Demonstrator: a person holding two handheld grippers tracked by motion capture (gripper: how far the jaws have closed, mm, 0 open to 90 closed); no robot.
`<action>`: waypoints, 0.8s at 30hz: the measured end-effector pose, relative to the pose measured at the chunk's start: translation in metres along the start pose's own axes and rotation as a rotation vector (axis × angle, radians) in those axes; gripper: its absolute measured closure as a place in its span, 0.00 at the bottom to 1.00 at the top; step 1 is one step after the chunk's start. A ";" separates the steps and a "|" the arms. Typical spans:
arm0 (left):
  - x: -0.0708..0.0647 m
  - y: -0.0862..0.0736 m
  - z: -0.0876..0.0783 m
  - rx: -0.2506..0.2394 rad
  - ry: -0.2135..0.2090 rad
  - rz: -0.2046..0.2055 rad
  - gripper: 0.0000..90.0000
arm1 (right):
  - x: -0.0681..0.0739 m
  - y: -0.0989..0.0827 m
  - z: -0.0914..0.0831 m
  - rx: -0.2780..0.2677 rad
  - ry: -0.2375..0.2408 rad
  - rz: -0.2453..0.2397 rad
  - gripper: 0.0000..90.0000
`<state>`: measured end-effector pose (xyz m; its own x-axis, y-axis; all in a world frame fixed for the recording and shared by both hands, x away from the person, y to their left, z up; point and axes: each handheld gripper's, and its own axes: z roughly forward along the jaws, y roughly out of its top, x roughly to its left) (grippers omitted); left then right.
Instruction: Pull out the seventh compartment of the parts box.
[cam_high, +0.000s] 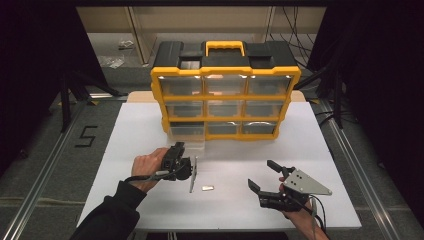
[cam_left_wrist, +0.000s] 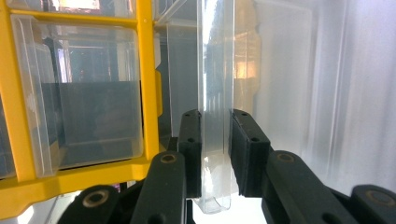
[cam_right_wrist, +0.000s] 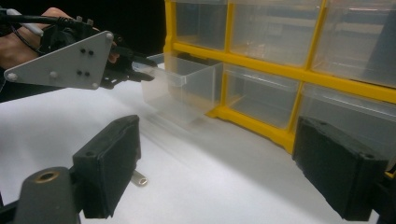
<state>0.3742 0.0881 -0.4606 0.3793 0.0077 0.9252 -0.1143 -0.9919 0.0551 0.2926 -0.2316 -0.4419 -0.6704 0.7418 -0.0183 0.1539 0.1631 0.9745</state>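
The high camera hangs above the person's side and looks forward and down, taking in the whole white worktop (cam_high: 150, 130) and the yellow drawer cabinet (cam_high: 226, 92) at its far end. The left gripper view sits very close to the cabinet's front, looking along its own jaws at the pulled-out clear drawer (cam_left_wrist: 215, 107). The right gripper view rides low over the worktop, farther back, facing the same cabinet (cam_right_wrist: 289, 70) and drawer (cam_right_wrist: 182, 88).

clear plastic drawer (cam_right_wrist: 180, 88) pulled partway from bottom-left slot, front lip (cam_left_wrist: 215, 107) clamped between jaws.
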 end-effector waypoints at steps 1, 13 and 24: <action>0.000 0.000 0.000 0.002 -0.001 0.000 0.83 | 0.000 0.000 0.000 0.000 0.000 0.000 0.18; 0.003 -0.001 -0.001 -0.003 -0.066 -0.102 0.63 | 0.000 0.000 0.000 0.000 0.001 0.001 0.18; 0.013 0.002 -0.010 -0.071 -0.144 -0.291 0.43 | -0.001 0.000 0.000 0.001 -0.002 0.001 0.18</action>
<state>0.3699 0.0879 -0.4451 0.5310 0.2668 0.8043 -0.0435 -0.9393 0.3403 0.2928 -0.2326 -0.4421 -0.6687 0.7433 -0.0174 0.1554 0.1625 0.9744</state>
